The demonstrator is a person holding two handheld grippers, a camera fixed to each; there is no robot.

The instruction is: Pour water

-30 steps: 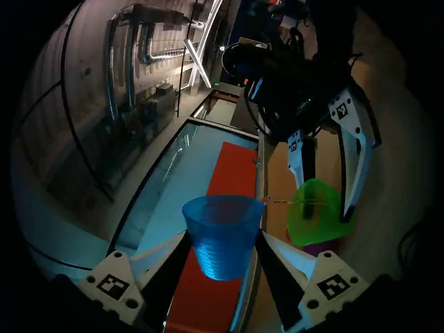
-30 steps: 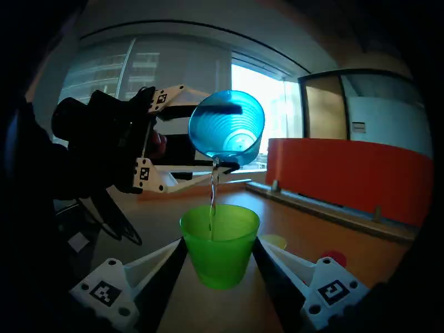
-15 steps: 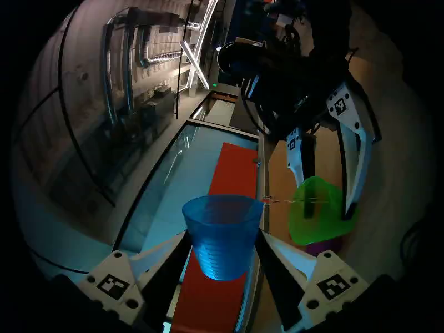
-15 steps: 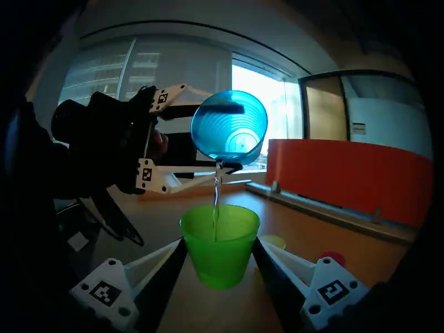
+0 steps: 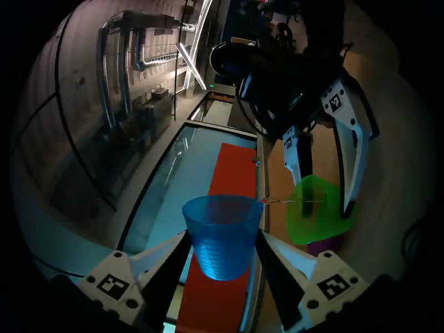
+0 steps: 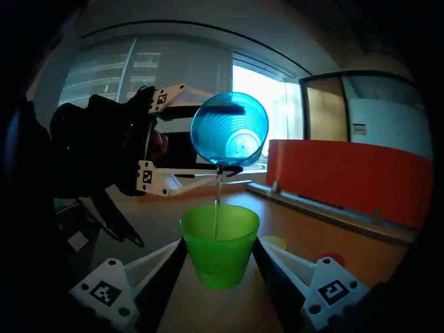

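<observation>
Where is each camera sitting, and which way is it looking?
Left gripper view: rides on the left claw, looking forward at the blue cup it squeezes; beyond, lower right, the right claw holds the green cup.
Right gripper view: rides on the right claw, looking over the upright green cup up at the left claw, the hand holding it, the tipped blue cup and the water falling.
Shared: both claws and both cups.

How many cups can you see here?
2 clearly. The blue cup, tipped and pouring, is in the left gripper; the green cup is upright in the right gripper beneath it. Small coloured things on the table may be others.
</observation>
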